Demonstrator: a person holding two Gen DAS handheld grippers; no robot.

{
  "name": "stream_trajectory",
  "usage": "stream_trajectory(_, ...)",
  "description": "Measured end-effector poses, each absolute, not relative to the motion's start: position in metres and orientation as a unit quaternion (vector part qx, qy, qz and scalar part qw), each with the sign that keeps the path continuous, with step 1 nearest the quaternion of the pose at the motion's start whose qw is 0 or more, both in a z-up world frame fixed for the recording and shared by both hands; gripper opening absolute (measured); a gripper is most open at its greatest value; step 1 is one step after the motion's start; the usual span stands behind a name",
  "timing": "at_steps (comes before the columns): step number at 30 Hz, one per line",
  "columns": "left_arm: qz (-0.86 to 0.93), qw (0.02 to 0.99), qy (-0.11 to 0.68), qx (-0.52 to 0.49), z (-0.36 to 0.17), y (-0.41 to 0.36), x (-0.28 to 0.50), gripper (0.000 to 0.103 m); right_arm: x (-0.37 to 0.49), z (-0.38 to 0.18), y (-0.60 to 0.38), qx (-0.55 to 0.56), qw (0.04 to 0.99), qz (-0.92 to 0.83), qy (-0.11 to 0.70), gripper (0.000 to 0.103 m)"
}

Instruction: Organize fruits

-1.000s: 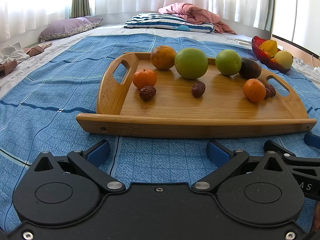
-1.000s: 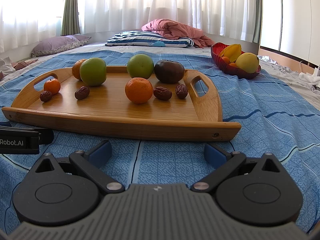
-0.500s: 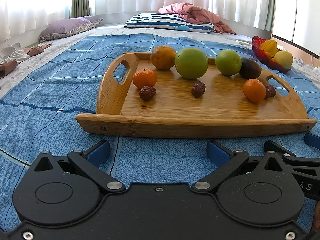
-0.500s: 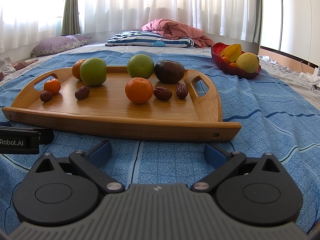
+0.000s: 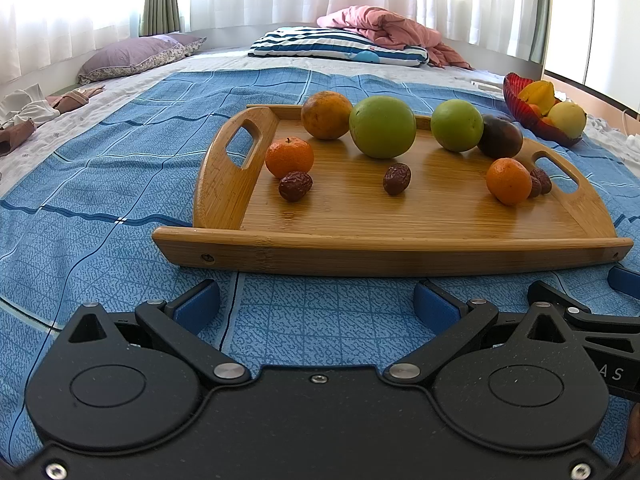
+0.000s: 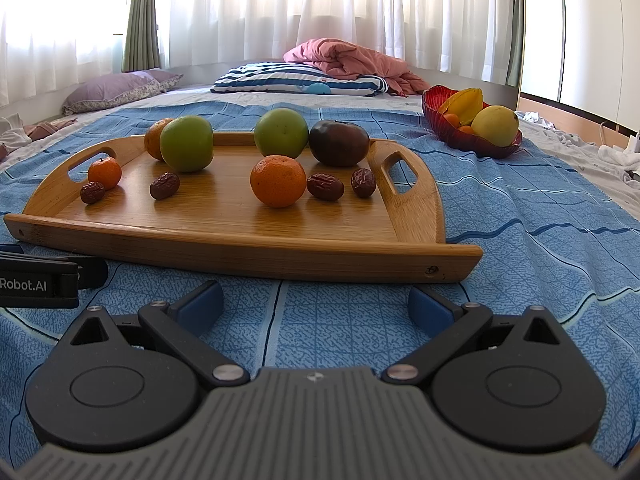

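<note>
A bamboo tray point(image 5: 400, 252) point(image 6: 240, 252) lies on the blue bedspread. On it sit two green fruits point(image 5: 382, 126) point(image 6: 186, 143), a large orange point(image 5: 326, 115), two small tangerines point(image 5: 289, 157) point(image 6: 277, 180), a dark purple fruit point(image 6: 339, 143) and several brown dates point(image 5: 397, 178) point(image 6: 325, 186). My left gripper point(image 5: 316, 304) rests open just short of the tray's near rim, nothing between its blue pads. Beside it, my right gripper point(image 6: 314, 304) is open and empty too, near the tray's right end.
A red bowl point(image 6: 460, 136) point(image 5: 520, 108) holding a starfruit, a yellow fruit and small oranges stands beyond the tray's right handle. Pillows and a pink quilt point(image 6: 344, 60) lie at the far end of the bed. Clothes lie at the far left point(image 5: 24, 112).
</note>
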State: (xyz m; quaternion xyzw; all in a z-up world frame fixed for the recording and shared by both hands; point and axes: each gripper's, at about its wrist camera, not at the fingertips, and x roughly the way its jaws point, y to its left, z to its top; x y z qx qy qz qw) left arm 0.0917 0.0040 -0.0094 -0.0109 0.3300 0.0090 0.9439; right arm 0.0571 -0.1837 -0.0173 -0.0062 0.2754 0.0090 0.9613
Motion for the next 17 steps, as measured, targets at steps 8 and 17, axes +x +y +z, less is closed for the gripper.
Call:
stream_trajectory(8, 0.009, 0.944, 0.330, -0.011, -0.0096, 0.0038, 0.0919, 0.103, 0.0571, -0.0174, -0.1836, -0.006, 0.961, 0.009, 0.275, 0.103)
stream_trajectory(17, 0.009, 0.944, 0.328, -0.011, -0.0093, 0.0031, 0.0926, 0.103, 0.0572, -0.0176, -0.1834, -0.007, 0.961, 0.009, 0.275, 0.103)
